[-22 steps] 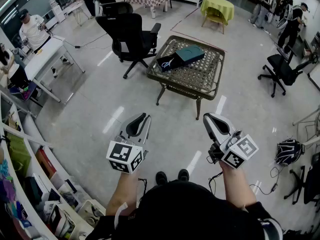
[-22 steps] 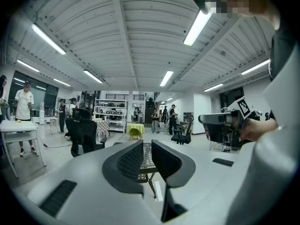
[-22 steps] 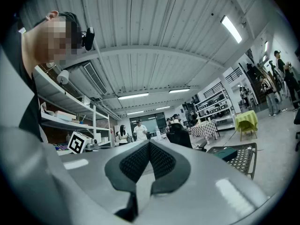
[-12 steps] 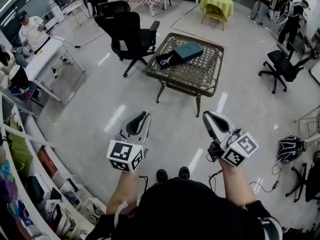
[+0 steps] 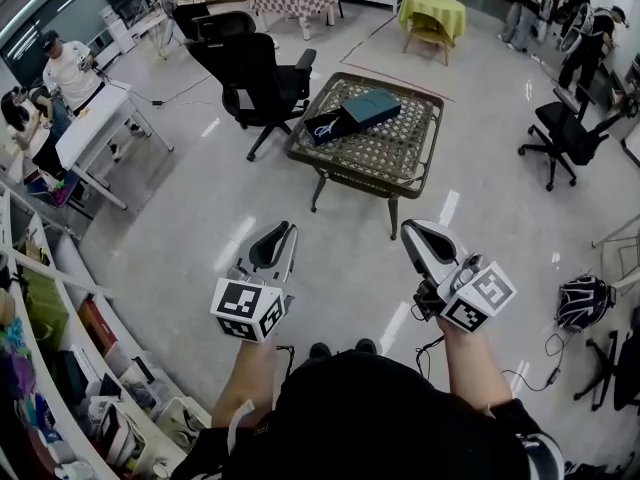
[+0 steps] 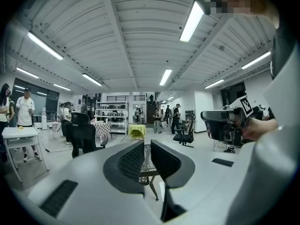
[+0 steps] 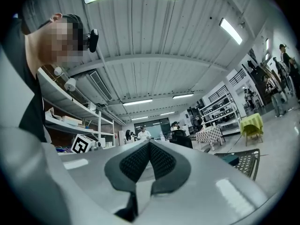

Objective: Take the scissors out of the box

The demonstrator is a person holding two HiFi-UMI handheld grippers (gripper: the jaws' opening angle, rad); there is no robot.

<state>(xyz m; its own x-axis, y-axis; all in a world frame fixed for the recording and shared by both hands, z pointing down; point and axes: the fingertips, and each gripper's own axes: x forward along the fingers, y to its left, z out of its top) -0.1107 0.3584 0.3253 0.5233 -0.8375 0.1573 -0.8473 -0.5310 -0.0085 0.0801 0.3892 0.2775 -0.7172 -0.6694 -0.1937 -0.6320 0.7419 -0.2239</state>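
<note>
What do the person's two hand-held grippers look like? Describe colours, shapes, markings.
The left gripper and right gripper have pale grey shells tapering to black textured pads. Each carries a white cube with black square markers. A black cable trails from the right one.

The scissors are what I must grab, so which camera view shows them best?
The head view: the scissors lie in the open box on the wicker table. Left gripper view shows only the table edge-on, right gripper view its corner.

A woven table [image 5: 398,151] carries a dark open box [image 5: 322,128], a teal lid [image 5: 372,106] just beside it
</note>
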